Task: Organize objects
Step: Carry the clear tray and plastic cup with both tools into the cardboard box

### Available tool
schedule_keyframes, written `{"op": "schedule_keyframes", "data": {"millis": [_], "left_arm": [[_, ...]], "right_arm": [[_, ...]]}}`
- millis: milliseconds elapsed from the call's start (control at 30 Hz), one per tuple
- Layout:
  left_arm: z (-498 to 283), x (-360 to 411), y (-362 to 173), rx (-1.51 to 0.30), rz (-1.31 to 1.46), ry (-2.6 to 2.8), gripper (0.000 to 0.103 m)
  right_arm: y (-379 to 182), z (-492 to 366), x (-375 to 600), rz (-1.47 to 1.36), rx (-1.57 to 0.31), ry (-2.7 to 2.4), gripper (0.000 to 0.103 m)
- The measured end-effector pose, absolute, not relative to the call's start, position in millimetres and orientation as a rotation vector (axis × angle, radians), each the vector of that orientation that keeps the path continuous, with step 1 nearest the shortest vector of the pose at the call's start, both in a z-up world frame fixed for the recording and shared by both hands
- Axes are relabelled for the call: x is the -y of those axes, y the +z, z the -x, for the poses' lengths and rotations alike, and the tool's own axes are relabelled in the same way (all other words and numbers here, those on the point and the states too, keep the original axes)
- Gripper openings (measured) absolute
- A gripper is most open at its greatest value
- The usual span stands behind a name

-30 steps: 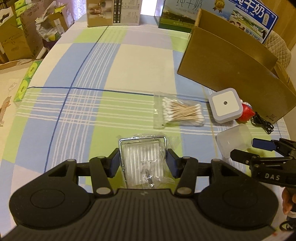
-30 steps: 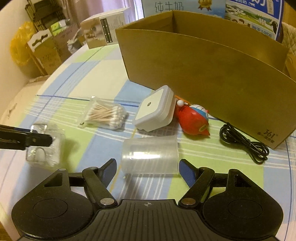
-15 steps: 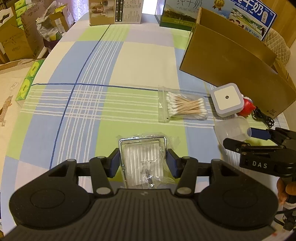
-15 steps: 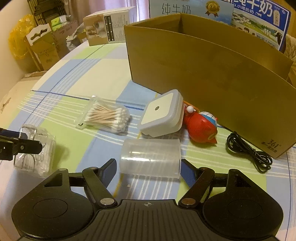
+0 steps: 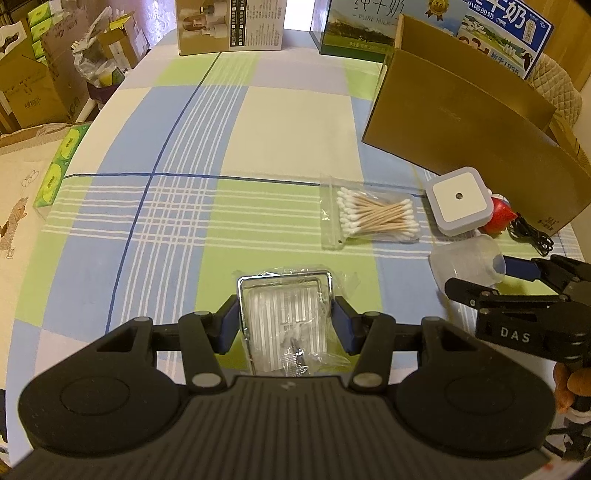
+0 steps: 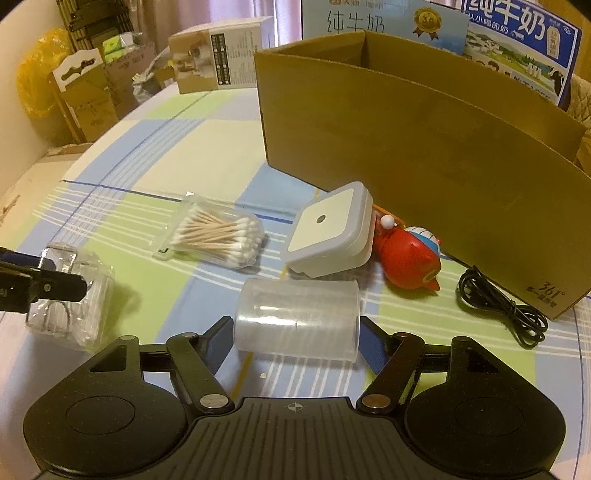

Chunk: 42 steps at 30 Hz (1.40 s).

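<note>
Where the left wrist view looks down its own fingers, the left tool point(image 5: 286, 319) is clenched on a clear plastic packet point(image 5: 286, 317), its blue pads pressed on both sides. The right wrist view shows that same packet point(image 6: 70, 291) from the side, raised a little off the desk point(image 6: 155, 295) with a shadow under it, which the left view cannot tell.

In the right wrist view the right tool point(image 6: 295, 332) straddles a clear plastic cup point(image 6: 297, 319) lying on its side on the desk; its jaws are closing, and both pads stand at the cup's ends, though whether they press yet cannot be told. The left view shows this tool point(image 5: 476, 280) from outside, at the cup point(image 5: 467, 260), with part of a hand point(image 5: 572, 387) at the frame's right edge.

Just beyond the cup lie a bag of cotton swabs point(image 6: 218, 238), a square white and grey device point(image 6: 328, 230) and a red toy figure point(image 6: 410, 254). Only the right view shows the toy well; in the left view the device point(image 5: 460, 199) hides most of it. A coiled black cable point(image 6: 498, 306) lies to the right, near the foot of an open cardboard box point(image 6: 424, 147). The box wall blocks its inside from both views. Behind it stand milk cartons point(image 6: 517, 40), and a smaller printed box point(image 5: 229, 26) sits at the desk's far edge.
</note>
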<state>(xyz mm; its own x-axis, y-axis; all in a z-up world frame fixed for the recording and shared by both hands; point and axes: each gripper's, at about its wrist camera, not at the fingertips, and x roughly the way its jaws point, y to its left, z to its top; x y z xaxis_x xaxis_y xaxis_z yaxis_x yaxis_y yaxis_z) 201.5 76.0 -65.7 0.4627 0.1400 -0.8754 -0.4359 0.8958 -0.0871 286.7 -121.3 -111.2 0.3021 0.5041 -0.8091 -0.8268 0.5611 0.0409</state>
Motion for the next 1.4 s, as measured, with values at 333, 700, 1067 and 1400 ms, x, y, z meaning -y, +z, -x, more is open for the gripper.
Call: {"op": "schedule_keyframes", "data": {"millis": [333,700,1067,1400], "left_arm": [[-205.1,-70.0,-57.1,-1.021,0.315,0.333,0.048],[-216.4,-53.7,-38.2,-0.982,0.291,0.265,0.048],[-235.6,-32.1,-16.0,-0.934,0.254,0.193,0.048],[-267.0,-6.6,7.2,-0.877,0.219,0.113,0.048]], "right_arm": [[-86.9,-282.7,146.0,0.344,-0.884,0.937,0.068],[-63.2,-285.2,174.5,0.267,-0.882,0.907,0.068],[-33.4,-296.1,208.1,0.194,-0.835,0.85,0.068],[-5.7,-320.2,229.7,0.142,-0.778,0.81,0.068]]}}
